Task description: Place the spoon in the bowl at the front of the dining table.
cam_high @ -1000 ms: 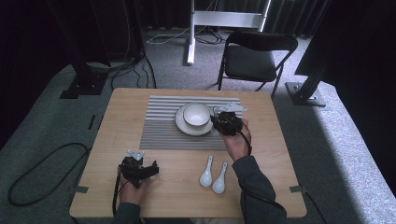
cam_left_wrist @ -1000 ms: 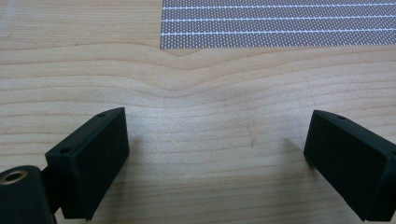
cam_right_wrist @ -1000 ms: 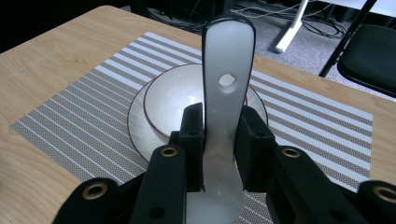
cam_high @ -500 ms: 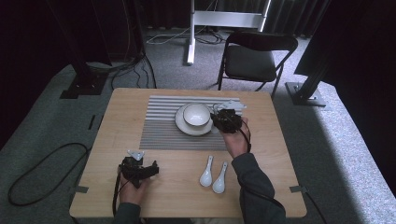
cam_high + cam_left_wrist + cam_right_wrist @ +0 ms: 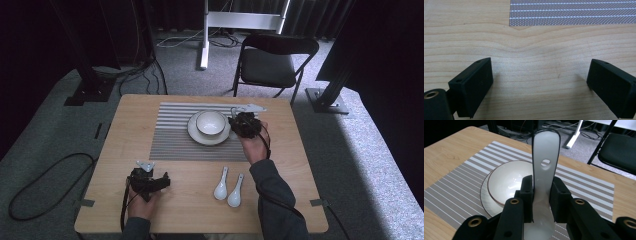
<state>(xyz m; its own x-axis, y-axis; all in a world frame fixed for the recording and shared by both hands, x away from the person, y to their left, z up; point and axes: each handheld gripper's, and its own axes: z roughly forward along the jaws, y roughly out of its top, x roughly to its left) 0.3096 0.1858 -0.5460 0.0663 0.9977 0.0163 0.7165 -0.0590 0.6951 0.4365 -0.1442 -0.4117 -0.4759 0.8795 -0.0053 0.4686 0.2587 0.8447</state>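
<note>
Two jaws of the right hand-held gripper [image 5: 541, 195] clamp a white spoon [image 5: 544, 177] beside the bowl [image 5: 506, 180], plain in its own view; left hand-held gripper [image 5: 539, 82] gapes over bare surface [image 5: 536, 50].

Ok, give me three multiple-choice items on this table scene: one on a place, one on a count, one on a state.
1. Where does the bowl stand?
A. on the chair
B. on the plate on the striped placemat
C. on bare wood

2. How many white spoons lie on the table near the person?
A. two
B. none
C. four

3. What is the right gripper doing?
A. standing open
B. gripping the bowl
C. clamped on a white spoon

Answers: B, the high view shows the bowl on the plate; A, two lie side by side; C, the jaws press the spoon's handle.
</note>
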